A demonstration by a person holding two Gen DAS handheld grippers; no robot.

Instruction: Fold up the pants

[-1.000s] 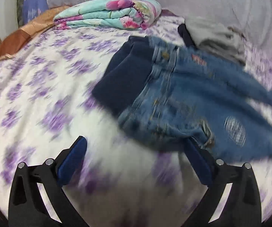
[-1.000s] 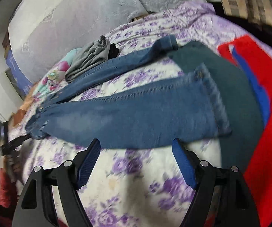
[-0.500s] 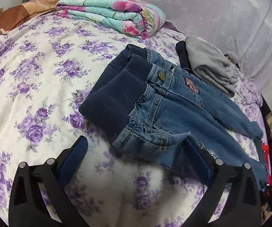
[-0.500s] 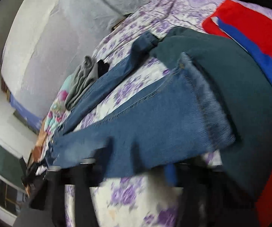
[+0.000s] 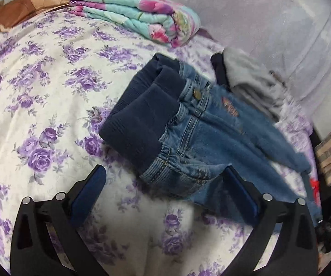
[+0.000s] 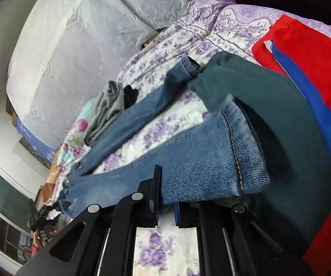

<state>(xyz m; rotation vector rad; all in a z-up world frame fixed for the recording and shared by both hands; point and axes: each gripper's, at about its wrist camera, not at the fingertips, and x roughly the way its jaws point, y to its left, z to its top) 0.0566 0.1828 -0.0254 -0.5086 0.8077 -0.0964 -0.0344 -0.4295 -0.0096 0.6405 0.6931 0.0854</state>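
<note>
Blue jeans [image 5: 202, 142] lie spread across the bed [image 5: 38, 92], dark ribbed waistband toward the left gripper [image 5: 165, 191], legs running away toward the right gripper [image 6: 166, 197]. Left fingers stand wide, straddling the waist corner without pressing it. Right fingers are clamped narrow on the near leg by its hem. A dark green garment [image 6: 280, 119] lies under that hem.

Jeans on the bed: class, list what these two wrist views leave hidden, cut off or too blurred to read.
- Left wrist view: the jeans legs run off toward the right edge; their hems are out of sight.
- Left wrist view: the orange patch on the jeans is too blurred to read.
- Right wrist view: the right gripper covers the denim edge it pinches.
- Right wrist view: the green garment hides the far hem's end.
</note>
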